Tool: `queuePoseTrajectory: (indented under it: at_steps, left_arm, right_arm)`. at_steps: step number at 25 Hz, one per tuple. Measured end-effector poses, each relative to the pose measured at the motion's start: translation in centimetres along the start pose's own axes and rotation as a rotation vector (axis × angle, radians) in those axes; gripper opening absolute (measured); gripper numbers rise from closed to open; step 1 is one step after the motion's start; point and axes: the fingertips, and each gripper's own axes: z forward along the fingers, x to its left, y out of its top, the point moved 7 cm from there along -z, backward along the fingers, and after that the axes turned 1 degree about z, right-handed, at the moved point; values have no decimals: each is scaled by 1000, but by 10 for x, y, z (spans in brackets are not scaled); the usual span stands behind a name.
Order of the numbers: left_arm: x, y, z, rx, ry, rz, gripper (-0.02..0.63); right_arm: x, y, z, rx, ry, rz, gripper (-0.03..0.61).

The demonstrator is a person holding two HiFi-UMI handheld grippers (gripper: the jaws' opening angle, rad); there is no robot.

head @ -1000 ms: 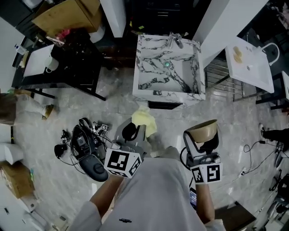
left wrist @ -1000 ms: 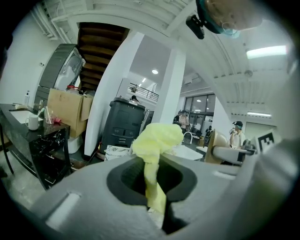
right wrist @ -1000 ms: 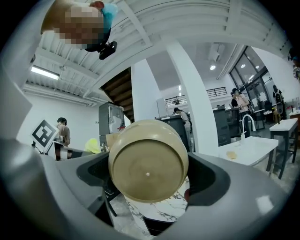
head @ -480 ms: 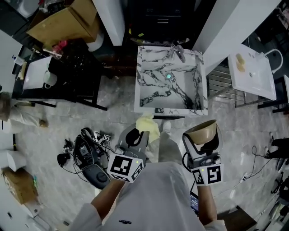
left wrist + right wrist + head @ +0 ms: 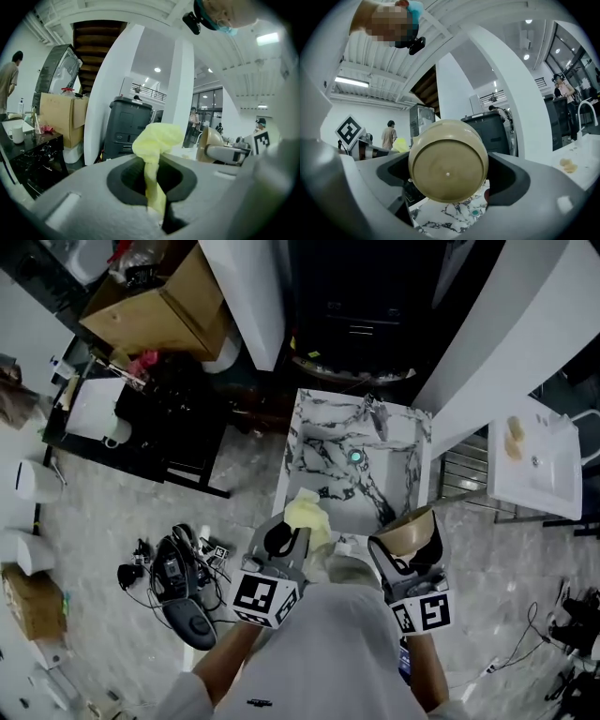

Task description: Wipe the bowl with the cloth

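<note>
A pale yellow cloth [image 5: 306, 516] is bunched above my left gripper [image 5: 286, 538], whose jaws are shut on it; in the left gripper view the cloth [image 5: 155, 154] rises between the jaws as a twisted strip. A tan bowl [image 5: 410, 532] is held in my right gripper [image 5: 410, 549], rim tipped away. Its round underside [image 5: 448, 168] fills the right gripper view, clamped between the jaws. The two grippers stand side by side, a short way apart, at the near edge of a marble sink [image 5: 309, 430].
The sink has a tap [image 5: 375, 414] at its far side and a drain [image 5: 356, 457]. A black table [image 5: 169, 418], a cardboard box [image 5: 159, 306] and tangled cables and gear [image 5: 173, 573] lie to the left. A white basin [image 5: 534, 465] is on the right.
The person has stepped forward: the sink has come closer, both grippers now reaching its near edge. The cloth and the bowl stay held as before.
</note>
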Motion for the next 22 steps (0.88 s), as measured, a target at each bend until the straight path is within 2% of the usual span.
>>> queuePoseTrajectory:
  at_steps: [7, 15, 17, 22]
  left_arm:
    - [-13, 14, 49, -12, 75, 12, 32]
    - [-14, 19, 72, 0, 85, 8, 32]
    - [-11, 21, 78, -2, 68, 12, 32]
    - [-3, 31, 88, 24, -16, 32, 32]
  right_arm:
    - [-55, 0, 29, 1, 72, 26, 499]
    - [-71, 1, 50, 15, 137, 37, 499]
    - [-72, 1, 55, 11, 182, 30, 499]
    - [-64, 5, 65, 2, 367, 63, 499]
